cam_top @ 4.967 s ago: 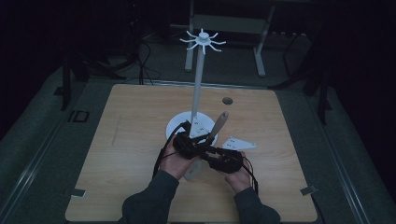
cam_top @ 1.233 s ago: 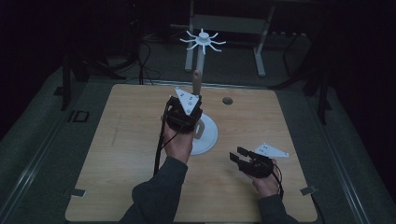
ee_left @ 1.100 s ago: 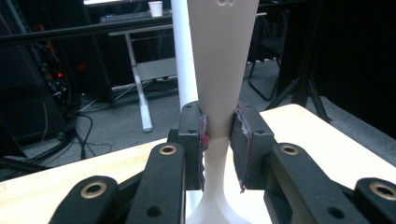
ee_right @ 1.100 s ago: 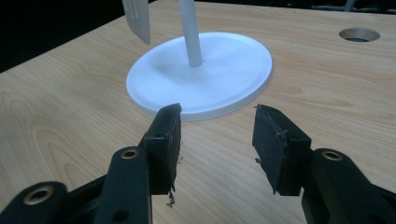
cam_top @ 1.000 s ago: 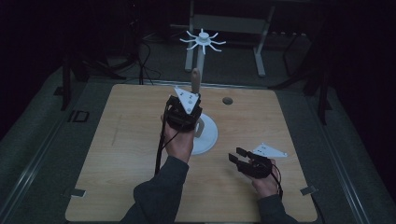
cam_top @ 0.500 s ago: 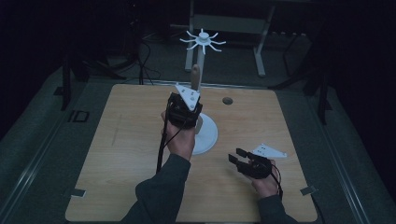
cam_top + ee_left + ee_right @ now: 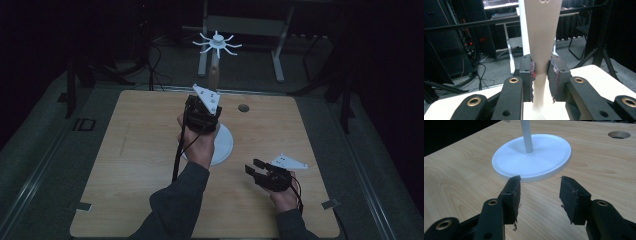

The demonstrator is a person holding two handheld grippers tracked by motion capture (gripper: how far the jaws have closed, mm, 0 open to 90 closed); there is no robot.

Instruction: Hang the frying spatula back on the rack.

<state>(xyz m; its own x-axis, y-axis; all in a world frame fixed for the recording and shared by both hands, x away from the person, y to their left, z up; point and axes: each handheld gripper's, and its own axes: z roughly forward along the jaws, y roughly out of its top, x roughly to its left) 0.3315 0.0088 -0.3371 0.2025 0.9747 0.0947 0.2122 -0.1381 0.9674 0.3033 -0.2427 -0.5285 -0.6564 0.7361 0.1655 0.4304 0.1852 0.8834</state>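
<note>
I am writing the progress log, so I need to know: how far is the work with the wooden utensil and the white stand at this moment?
Done: the left gripper is shut on the wooden utensil and holds it raised beside the pole of the white stand. In hand: carrying it up toward the hooks at the top. Left: hanging it and releasing. The right gripper is open, low over the table, holding nothing.

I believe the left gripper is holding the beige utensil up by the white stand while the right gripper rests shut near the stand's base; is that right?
Not quite: the right gripper is open, fingers apart with nothing between them, as the right gripper view shows. The left gripper does hold the beige utensil by the white stand.
</note>
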